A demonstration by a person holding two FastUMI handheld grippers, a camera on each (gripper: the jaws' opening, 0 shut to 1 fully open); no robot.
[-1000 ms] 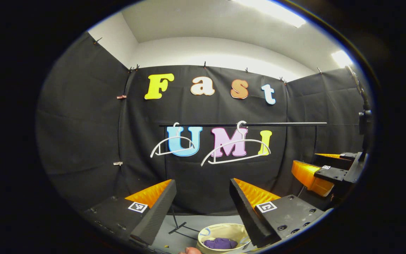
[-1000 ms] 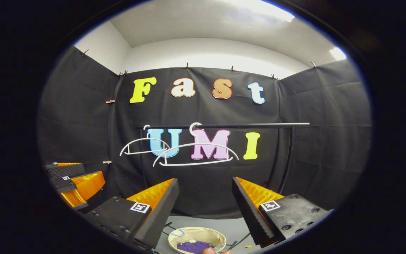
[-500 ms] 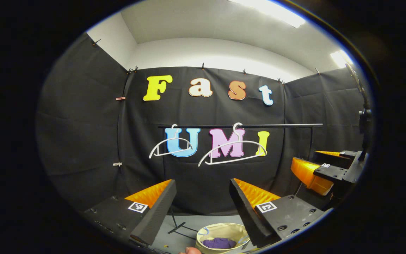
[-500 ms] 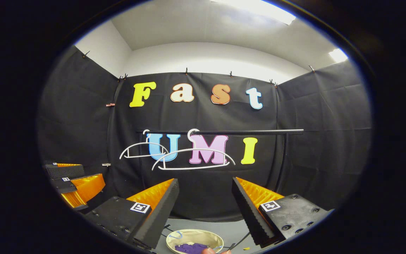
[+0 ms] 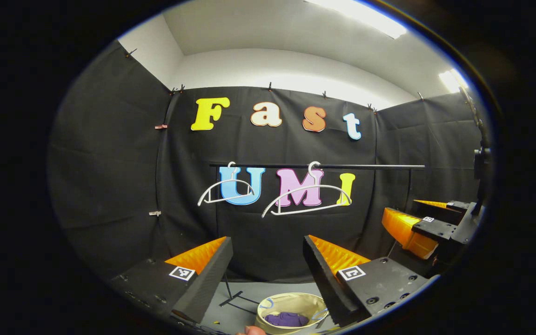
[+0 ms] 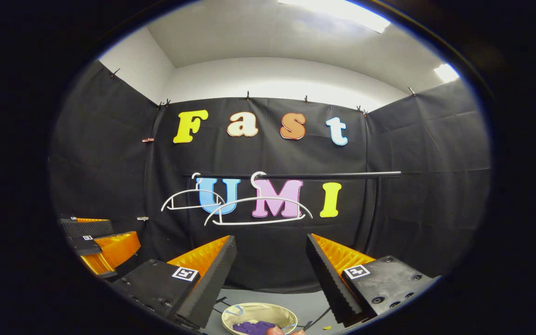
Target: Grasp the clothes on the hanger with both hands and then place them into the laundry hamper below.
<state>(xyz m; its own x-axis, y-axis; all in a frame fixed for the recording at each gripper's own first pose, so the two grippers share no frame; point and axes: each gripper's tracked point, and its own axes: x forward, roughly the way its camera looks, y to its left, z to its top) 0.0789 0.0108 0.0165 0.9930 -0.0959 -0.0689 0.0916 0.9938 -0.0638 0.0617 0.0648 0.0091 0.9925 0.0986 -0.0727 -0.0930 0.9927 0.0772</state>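
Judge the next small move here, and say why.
Probably none beyond lowering both to rest: the two hangers on the rail are bare, purple clothes lie in the hamper, and the left hand-held gripper and right hand-held gripper are open, empty.

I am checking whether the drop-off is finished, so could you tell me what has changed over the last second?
Little changed: both views shift slightly. The left gripper and right gripper stay open and empty, the two hangers stay bare, and the purple garment stays in the hamper.
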